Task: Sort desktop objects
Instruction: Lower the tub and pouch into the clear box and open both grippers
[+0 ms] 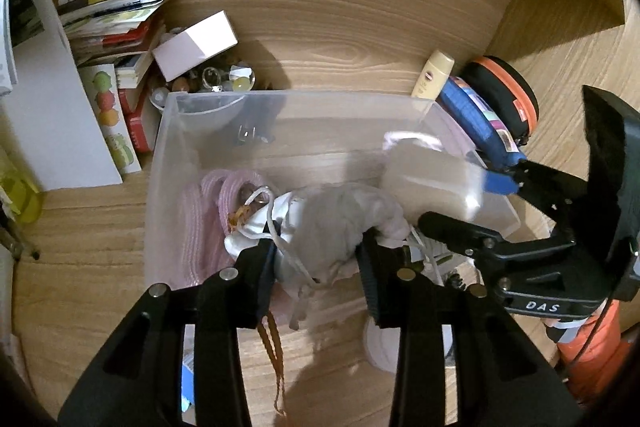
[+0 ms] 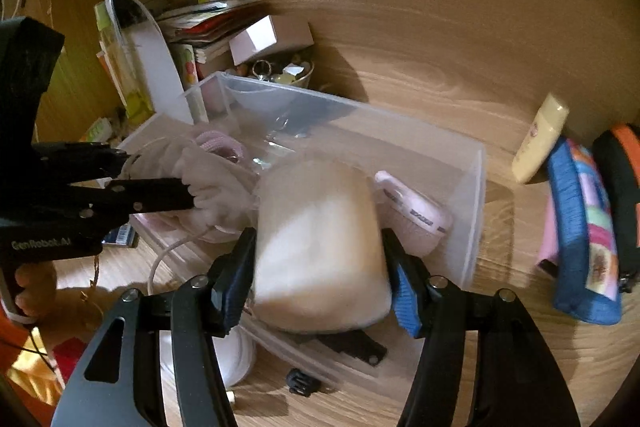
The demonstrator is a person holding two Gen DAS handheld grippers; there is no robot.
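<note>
While the left gripper (image 1: 320,267) is clamped on a grey-white cloth pouch (image 1: 340,223) with loose white drawstrings, the right gripper (image 2: 320,267) grips a cream, rounded-edged block (image 2: 320,247) between its blue-padded fingers (image 2: 404,301). Both things sit inside or just over a clear plastic bin (image 1: 288,103) on the wooden desk (image 1: 340,27); the block's outline is blurred, so whether it rests on the bin floor cannot be told. To the left of the left gripper's fingertips a coil of pink cord (image 1: 208,211) lies in the bin, touching the pouch. Just right of the block, past the right gripper's outer finger, a pink handheld device (image 2: 416,219) lies against the bin's wall. Ahead of both grippers, beyond the bin's far wall, a small dish of trinkets (image 1: 224,83) sits under a tilted white box (image 1: 196,45), beside a stack of booklets (image 1: 116,27). Off to the right of the right gripper, outside the bin, a pale yellow tube (image 2: 540,139) leans beside a blue pouch (image 2: 580,227) and a black-and-orange case (image 2: 624,179). Below the right gripper, a small black clip (image 2: 302,383) lies on the desk.
</note>
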